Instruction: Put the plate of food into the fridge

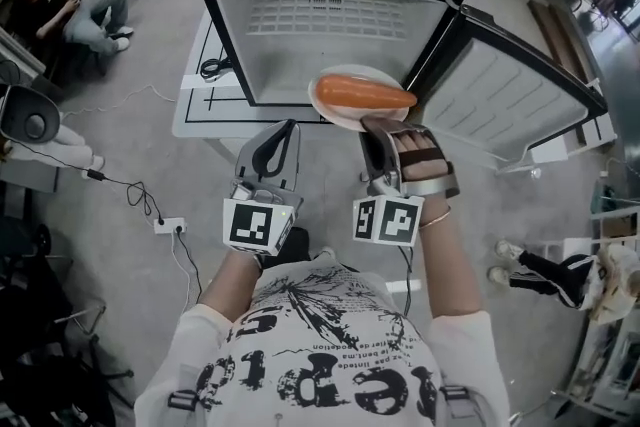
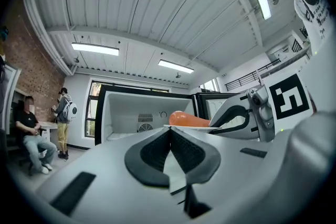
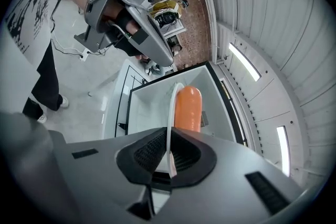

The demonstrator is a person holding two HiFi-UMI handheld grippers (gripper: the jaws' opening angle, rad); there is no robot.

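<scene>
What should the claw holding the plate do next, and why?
Probably push the plate forward into the fridge: the right claw grips its rim, the door stands open, and the plate hangs just in front of the opening.

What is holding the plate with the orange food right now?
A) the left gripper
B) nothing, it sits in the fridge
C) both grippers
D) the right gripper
D: the right gripper pinches the rim of the plate, while the left gripper is shut on nothing.
</scene>
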